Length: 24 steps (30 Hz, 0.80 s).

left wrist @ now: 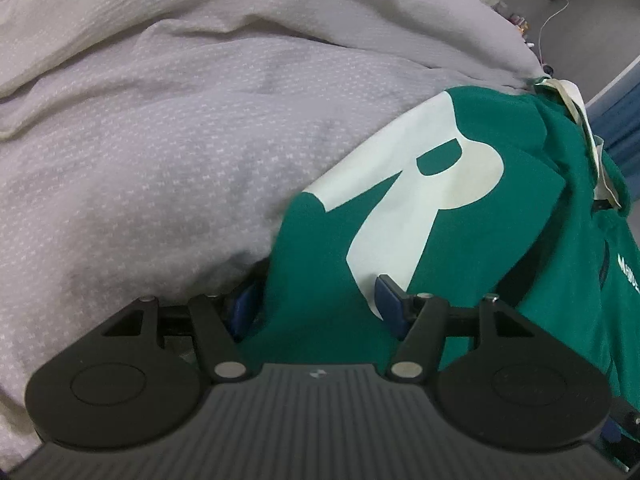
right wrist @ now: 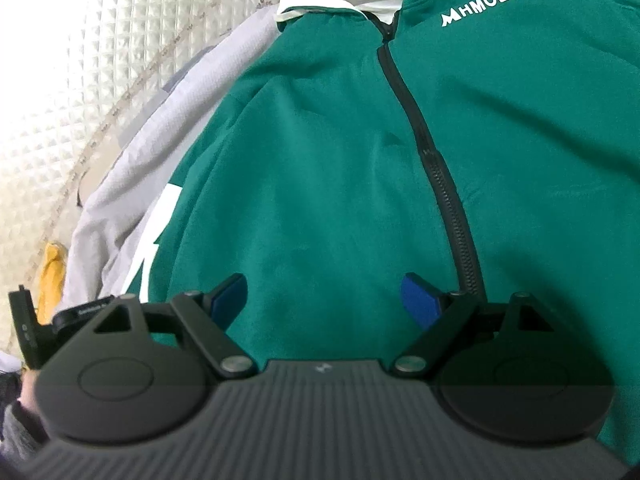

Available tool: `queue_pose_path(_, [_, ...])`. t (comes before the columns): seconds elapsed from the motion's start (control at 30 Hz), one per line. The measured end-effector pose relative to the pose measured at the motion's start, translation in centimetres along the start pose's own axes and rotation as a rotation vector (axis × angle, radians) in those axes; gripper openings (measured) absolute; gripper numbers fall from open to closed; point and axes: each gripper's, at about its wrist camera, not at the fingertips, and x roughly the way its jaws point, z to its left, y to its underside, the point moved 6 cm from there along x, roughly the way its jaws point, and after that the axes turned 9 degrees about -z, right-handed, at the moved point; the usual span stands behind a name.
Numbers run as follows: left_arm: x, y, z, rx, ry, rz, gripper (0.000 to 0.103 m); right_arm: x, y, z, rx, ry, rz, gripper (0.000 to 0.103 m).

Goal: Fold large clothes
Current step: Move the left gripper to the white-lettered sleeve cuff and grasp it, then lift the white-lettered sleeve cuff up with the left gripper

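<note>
A green zip-up jacket [right wrist: 320,168] with a black zipper [right wrist: 432,152], a cream collar [right wrist: 320,4] and white chest lettering lies front up on a grey bedspread. In the left wrist view its green sleeve [left wrist: 460,208], with a large white letter print, is laid over the jacket's side. My left gripper [left wrist: 316,304] is open, its blue pads either side of the sleeve's lower end; its left pad is partly hidden by cloth. My right gripper [right wrist: 328,300] is open just above the jacket's lower front, left of the zipper.
The grey patterned bedspread [left wrist: 160,140] fills the left of the left wrist view. A yellow cloth [right wrist: 52,276] lies by the bed's edge. A white quilted wall panel [right wrist: 80,60] stands beyond. The other gripper's body [right wrist: 28,328] shows at left.
</note>
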Motion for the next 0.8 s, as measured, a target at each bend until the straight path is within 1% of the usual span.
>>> queue_pose_path(0.07, [-0.1, -0.1, 0.1, -0.015, 0.009, -0.01, 0.053, 0.2, 0.2, 0.0, 0.0, 0.004, 0.008, 0.086])
queue_pose_path(0.1, [-0.2, -0.2, 0.3, -0.023, 0.003, -0.013, 0.037, 0.3, 0.2, -0.1, 0.003, 0.006, 0.011, 0.086])
queue_pose_path(0.13, [-0.1, -0.5, 0.6, -0.031, 0.006, -0.016, 0.024, 0.4, 0.3, -0.1, 0.005, 0.008, 0.012, 0.086])
queue_pose_path(0.17, [-0.2, -0.7, 0.8, -0.048, 0.02, -0.018, 0.018, 0.5, 0.2, 0.0, 0.006, 0.011, 0.014, 0.086])
queue_pose_path(0.2, [-0.6, -1.1, 0.9, -0.066, 0.038, -0.025, 0.009, 0.6, 0.2, 0.0, 0.007, 0.014, 0.015, 0.086])
queue_pose_path(0.23, [-1.0, -1.5, 1.0, -0.074, 0.048, -0.026, 0.007, 0.6, 0.2, 0.0, 0.006, 0.015, 0.014, 0.086])
queue_pose_path(0.3, [-2.2, -2.7, 0.9, -0.078, 0.059, -0.04, 0.006, 0.6, 0.2, 0.1, -0.002, 0.018, 0.013, 0.086])
queue_pose_path(0.37, [-3.5, -4.8, 0.3, -0.04, 0.05, -0.082, 0.005, 0.7, 0.1, 0.1, -0.005, 0.02, 0.012, 0.086])
queue_pose_path(0.4, [-4.5, -6.3, -0.1, -0.013, 0.039, -0.111, 0.005, 0.8, 0.1, 0.1, -0.003, 0.02, 0.013, 0.086])
queue_pose_path(0.47, [-6.8, -10.3, -1.1, 0.045, 0.001, -0.175, 0.005, 0.8, -0.1, 0.1, 0.01, 0.014, 0.013, 0.086])
queue_pose_path(0.5, [-7.7, -12.3, -1.8, 0.094, -0.025, -0.21, 0.005, 0.9, -0.2, 0.2, 0.016, 0.006, 0.011, 0.086])
queue_pose_path(0.57, [-9.2, -16.8, -3.6, 0.217, -0.105, -0.286, 0.005, 1.1, -0.6, 0.3, 0.013, -0.005, 0.005, 0.086])
queue_pose_path(0.6, [-9.8, -19.1, -4.6, 0.256, -0.135, -0.316, 0.005, 1.3, -0.7, 0.3, 0.01, -0.005, 0.02, 0.086])
queue_pose_path(0.63, [-10.3, -21.3, -5.8, 0.286, -0.157, -0.346, 0.005, 1.5, -0.9, 0.4, 0.002, 0.001, 0.014, 0.086])
queue_pose_path(0.7, [-10.8, -25.5, -8.2, 0.346, -0.2, -0.412, 0.005, 2.1, -1.5, 0.3, -0.013, 0.013, 0.006, 0.086])
queue_pose_path(0.73, [-10.7, -27.1, -9.3, 0.371, -0.219, -0.439, 0.006, 2.4, -1.7, 0.2, -0.017, 0.017, 0.005, 0.086])
queue_pose_path(0.8, [-9.8, -30.0, -11.0, 0.387, -0.242, -0.477, 0.006, 2.9, -2.1, 0.0, -0.019, 0.019, 0.002, 0.086])
